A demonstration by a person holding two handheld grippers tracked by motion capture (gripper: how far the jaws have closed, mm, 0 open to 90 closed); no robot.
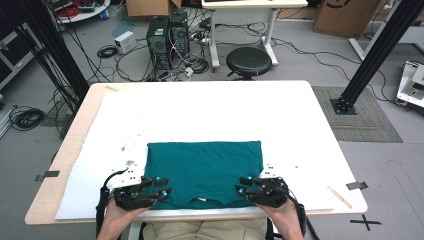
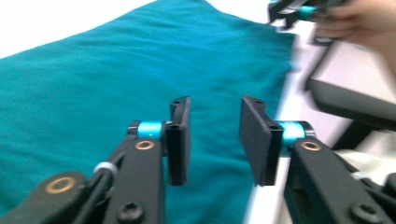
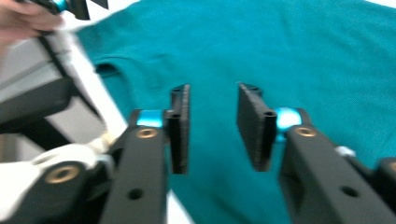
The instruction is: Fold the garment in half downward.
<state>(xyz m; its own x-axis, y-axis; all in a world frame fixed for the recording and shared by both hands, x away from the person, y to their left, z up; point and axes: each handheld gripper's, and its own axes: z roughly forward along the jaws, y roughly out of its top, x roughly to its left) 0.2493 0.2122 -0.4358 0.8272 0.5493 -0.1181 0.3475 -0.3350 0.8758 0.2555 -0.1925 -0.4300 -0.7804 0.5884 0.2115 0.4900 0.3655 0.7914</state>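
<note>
Left gripper sits at the near left corner of the folded teal T-shirt, jaws parted, nothing pinched between them. In the left gripper view its pads stand apart above the cloth, teal fabric showing through the gap; whether the pad tips touch the cloth cannot be told from the blur.

Right gripper mirrors it at the near right corner, jaws likewise parted and released. In the right gripper view the shirt fabric lies flat under the open gap, collar opening off to the left.

T-shirt lies folded into a rectangle on the white table cover, near the person's edge of the table, neckline toward the person. Cloth flat, edges fairly square, no part lifted.

Both hands come in from the bottom of the high view, one on each gripper body. Wooden tabletop shows around the cover.
</note>
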